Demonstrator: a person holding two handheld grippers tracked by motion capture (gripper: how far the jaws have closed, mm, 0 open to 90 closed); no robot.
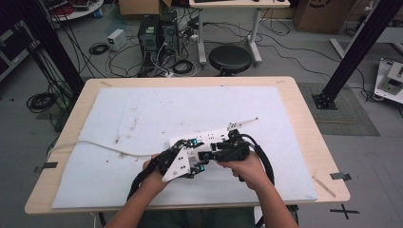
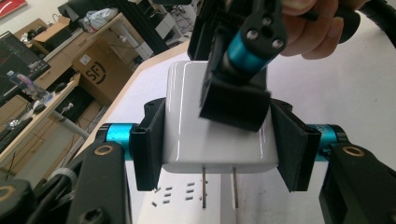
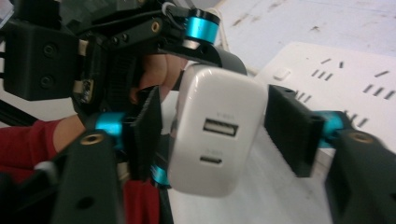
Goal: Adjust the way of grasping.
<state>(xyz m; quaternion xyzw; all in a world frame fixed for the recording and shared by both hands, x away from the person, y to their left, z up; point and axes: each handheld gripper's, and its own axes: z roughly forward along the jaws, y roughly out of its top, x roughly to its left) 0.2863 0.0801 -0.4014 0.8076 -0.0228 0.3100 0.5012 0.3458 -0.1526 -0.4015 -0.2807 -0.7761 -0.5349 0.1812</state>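
Two grippers are meeting over the power strip (image 1: 209, 137) near the front of the table (image 1: 304, 109); the job looks like plugging the charger (image 2: 215, 119) into that strip.

Left gripper (image 2: 217, 140) is clamping the charger by its two sides, jaws closed flat against the white body; prongs (image 2: 219, 186) are pointing down toward the strip's slots, clearly above them, not yet entering; a free row of slots is sitting just below and to the left of the prongs in the left gripper view.

Right gripper (image 3: 212, 130) is straddling the same charger (image 3: 217, 130) at its USB end; its left jaw is touching or nearly touching the body; its right jaw is standing off with a visible gap, so it is partly open and not really gripping; in the left gripper view one of its jaws is lying across the top face of the charger.

Progress, as I'm judging it: pickup done, charger held and oriented prongs-down over the strip; left to do is lining up with a socket, lowering, and pushing home; possibly the right gripper is getting ready to press or steady it; cannot tell which socket is intended.
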